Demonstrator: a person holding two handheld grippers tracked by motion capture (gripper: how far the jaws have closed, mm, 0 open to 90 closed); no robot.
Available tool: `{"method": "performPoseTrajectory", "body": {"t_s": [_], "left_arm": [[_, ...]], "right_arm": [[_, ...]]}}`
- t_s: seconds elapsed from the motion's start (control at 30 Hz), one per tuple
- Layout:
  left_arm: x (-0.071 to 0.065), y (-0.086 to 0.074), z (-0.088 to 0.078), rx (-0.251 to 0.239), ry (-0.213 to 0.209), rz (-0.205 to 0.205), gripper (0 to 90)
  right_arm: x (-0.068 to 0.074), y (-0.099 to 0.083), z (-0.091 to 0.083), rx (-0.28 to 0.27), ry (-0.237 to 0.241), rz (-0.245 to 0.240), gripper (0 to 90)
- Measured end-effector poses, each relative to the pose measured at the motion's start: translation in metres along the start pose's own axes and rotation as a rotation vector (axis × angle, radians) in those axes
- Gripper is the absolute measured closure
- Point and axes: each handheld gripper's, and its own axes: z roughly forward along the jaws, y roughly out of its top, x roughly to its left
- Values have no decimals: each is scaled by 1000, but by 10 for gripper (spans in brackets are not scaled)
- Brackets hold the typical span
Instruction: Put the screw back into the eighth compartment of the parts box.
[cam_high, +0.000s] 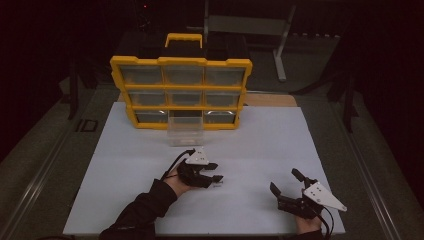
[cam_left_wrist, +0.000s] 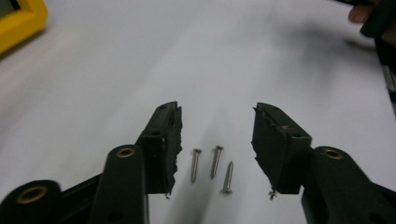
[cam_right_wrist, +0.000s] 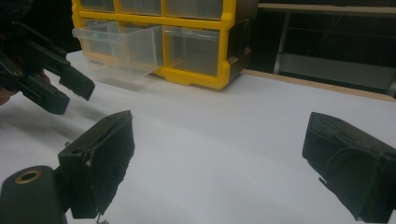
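Three small metal screws (cam_left_wrist: 212, 168) lie side by side on the white table sheet (cam_high: 260, 145). My left gripper (cam_left_wrist: 217, 121) is lowered over them with one black jaw on either side; the pads stand apart from the screws and touch none of them. In the high view the left gripper (cam_high: 218, 171) sits at the middle front of the sheet, pointing right. My right gripper (cam_high: 284, 180) rests near the front right edge, open wide with nothing between its jaws (cam_right_wrist: 219, 154). The left gripper (cam_right_wrist: 72, 97) also appears at the left of the right gripper view.
A yellow organizer (cam_high: 181, 61) with clear drawers stands upright at the back of the sheet. Its bottom middle drawer (cam_high: 186, 131) is pulled out onto the table. Bare sheet lies between the drawer and both grippers. Dark floor surrounds the table.
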Motion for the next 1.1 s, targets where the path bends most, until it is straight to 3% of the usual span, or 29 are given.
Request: {"method": "performPoseTrajectory", "body": {"t_s": [0.27,0.47,0.7,1.1], "left_arm": [[5,-6,10,68,37,-4,647],[9,-9,15,83,25,-24,694],[9,-12,26,143,20,-16,743],[9,-11,29,161,30,-20,815]], "right_arm": [[0,0,0,3,4,0,91],[-1,-1,0,6,8,5,91],[-1,-1,0,5,9,6,91],[0,-1,1,11,10,5,91]]}}
